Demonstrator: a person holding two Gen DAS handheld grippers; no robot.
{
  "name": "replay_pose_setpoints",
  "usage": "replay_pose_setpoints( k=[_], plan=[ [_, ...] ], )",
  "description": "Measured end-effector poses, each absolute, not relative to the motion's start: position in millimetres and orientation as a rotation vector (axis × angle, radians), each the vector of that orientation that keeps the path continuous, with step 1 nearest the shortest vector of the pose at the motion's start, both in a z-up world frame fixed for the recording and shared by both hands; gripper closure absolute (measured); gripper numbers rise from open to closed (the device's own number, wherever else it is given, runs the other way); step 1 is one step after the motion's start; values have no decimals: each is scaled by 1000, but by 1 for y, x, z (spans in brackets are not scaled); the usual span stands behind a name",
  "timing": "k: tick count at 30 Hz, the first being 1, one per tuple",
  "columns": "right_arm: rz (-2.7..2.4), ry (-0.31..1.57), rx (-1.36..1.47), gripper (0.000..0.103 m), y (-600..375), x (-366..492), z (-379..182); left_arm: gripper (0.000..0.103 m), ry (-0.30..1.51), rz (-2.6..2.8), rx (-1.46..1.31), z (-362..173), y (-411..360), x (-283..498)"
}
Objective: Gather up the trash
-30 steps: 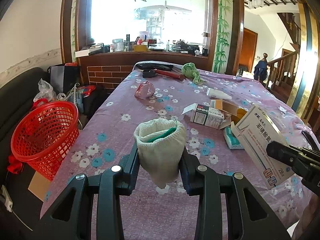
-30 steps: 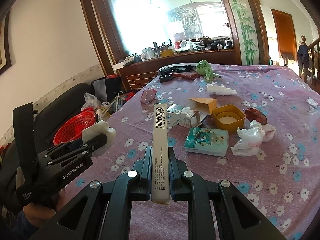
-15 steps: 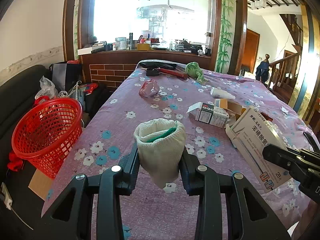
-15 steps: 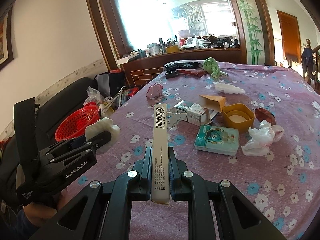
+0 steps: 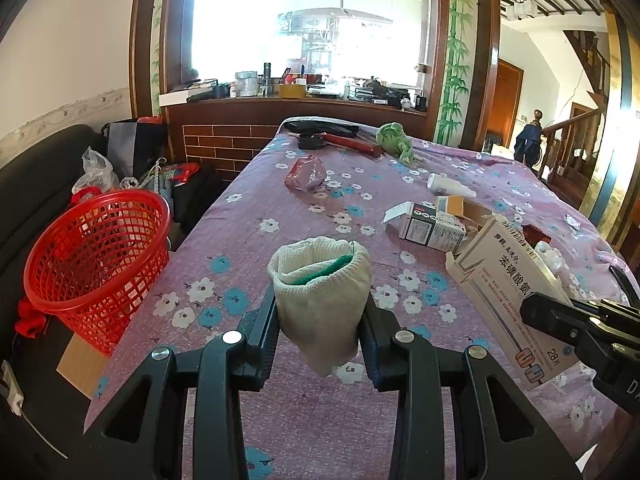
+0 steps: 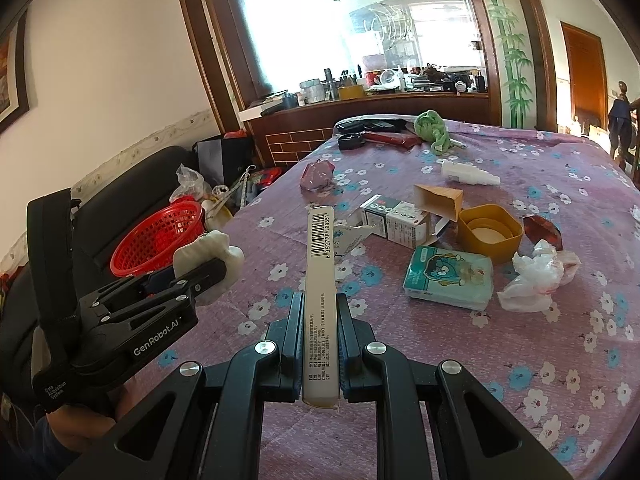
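Currently left claw [image 5: 320, 320] pinches a soft white knit glove [image 5: 322, 300] mid-body above the surface [image 5: 280, 208]; limp, light. Right claw [image 6: 319, 344] clamps a stiff, light medicine box [image 6: 319, 280] by its narrow sides. Red basket [image 5: 96, 256] sits left.

Both grippers now sit farther back from the clutter on the table [image 5: 256, 240] than a second ago. In the left wrist view, the red basket [image 5: 96, 264] appears larger and closer, and the white medicine box [image 5: 508, 292] held by the right gripper [image 5: 560, 320] tilts more upright. In the right wrist view, the left gripper [image 6: 192, 276] with its white glove [image 6: 208, 256] rises slightly toward the basket.
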State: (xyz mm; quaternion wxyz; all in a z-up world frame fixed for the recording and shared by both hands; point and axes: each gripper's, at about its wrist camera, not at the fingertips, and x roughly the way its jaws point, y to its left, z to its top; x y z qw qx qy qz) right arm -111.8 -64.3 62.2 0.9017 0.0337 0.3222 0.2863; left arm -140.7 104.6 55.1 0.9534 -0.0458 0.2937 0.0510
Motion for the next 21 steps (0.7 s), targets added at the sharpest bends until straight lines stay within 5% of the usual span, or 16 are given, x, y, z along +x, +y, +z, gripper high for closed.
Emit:
replay_pose_setpoints(
  k=[21],
  plan=[
    [887,740,34,88,97,-60,124,69,555,337,-268,97,284,-147]
  ],
)
